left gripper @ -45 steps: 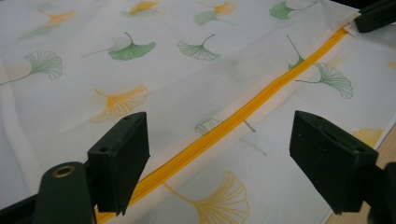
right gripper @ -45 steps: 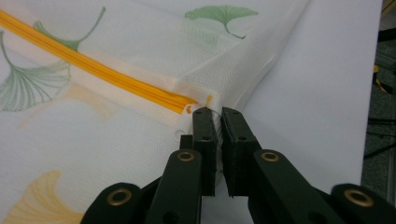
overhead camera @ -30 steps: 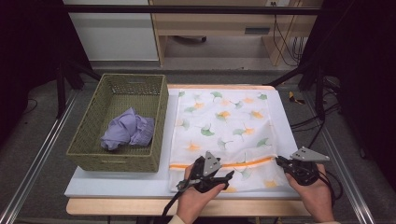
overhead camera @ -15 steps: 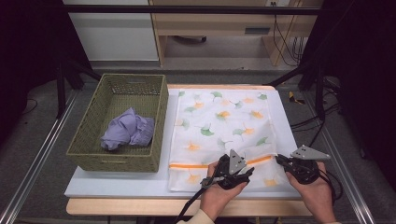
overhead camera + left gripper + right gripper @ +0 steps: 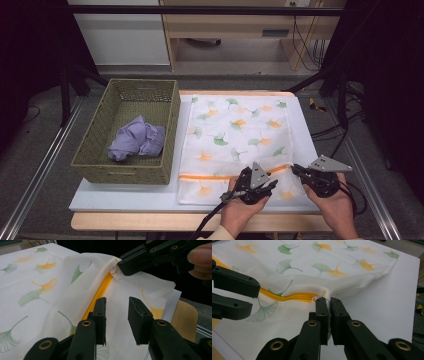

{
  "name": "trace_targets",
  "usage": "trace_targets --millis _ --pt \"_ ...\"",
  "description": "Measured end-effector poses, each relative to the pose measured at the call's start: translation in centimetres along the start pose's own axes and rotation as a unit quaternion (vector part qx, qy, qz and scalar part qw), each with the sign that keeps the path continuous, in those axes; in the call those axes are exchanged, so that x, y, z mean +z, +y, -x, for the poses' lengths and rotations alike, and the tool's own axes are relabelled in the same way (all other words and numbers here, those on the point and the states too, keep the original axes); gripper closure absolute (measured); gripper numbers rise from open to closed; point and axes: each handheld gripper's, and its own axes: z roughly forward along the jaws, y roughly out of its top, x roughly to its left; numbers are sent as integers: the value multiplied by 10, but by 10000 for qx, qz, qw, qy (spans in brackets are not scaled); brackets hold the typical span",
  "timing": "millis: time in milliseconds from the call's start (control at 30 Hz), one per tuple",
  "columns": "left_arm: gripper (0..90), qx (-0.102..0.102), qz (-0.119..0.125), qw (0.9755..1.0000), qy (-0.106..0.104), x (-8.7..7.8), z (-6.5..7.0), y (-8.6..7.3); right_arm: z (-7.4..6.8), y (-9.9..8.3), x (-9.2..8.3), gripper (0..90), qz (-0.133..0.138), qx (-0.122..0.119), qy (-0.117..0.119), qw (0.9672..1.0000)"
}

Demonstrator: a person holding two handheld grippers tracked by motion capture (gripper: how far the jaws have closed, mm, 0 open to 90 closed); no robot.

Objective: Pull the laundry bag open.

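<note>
two tongs are at work on one thing, a white mesh laundry bag [image 5: 235,135] printed with green and orange ginkgo leaves, lying flat on the white counter [image 5: 125,197] just right of the basket; my right tongs [image 5: 328,305] are pinched shut on the bag's edge at the end of the orange zipper [image 5: 100,292], right by its small white pull, and the cloth rises in a little ridge there; my left tongs [image 5: 117,305] have just been closing and stand narrowed but not shut, hovering over the bag just beside the zipper line, with cloth below the pads and, as far as i can tell, nothing pressed between them yet; i judge the bag to be very light, soft and limp, so it will sag, wrinkle and slide on the smooth counter if pulled from one point; the thin mesh offers little to bite, so the stiffer zipper tape and the pull look like the best places to take hold, with one hand anchoring while the other draws; the woven olive-green basket [image 5: 95,165] sits at the counter's left side, holding one crumpled lilac garment [image 5: 135,142] and nothing else that i can see; whether the bag holds anything i cannot tell, though it lies quite flat.
</note>
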Motion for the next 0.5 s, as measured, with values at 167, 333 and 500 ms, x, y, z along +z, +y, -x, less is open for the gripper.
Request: trace_targets --millis 167,333,500 --pt "698 -71 47 9999 -60 8 1 2 -1 0 -2 857 6 13 19 10000" --pt "731 -112 50 9998 -176 18 3 3 -4 1 -2 857 17 -25 27 10000" --pt "730 -59 6 10000 -79 25 4 5 -5 1 -3 857 7 -77 39 10000"
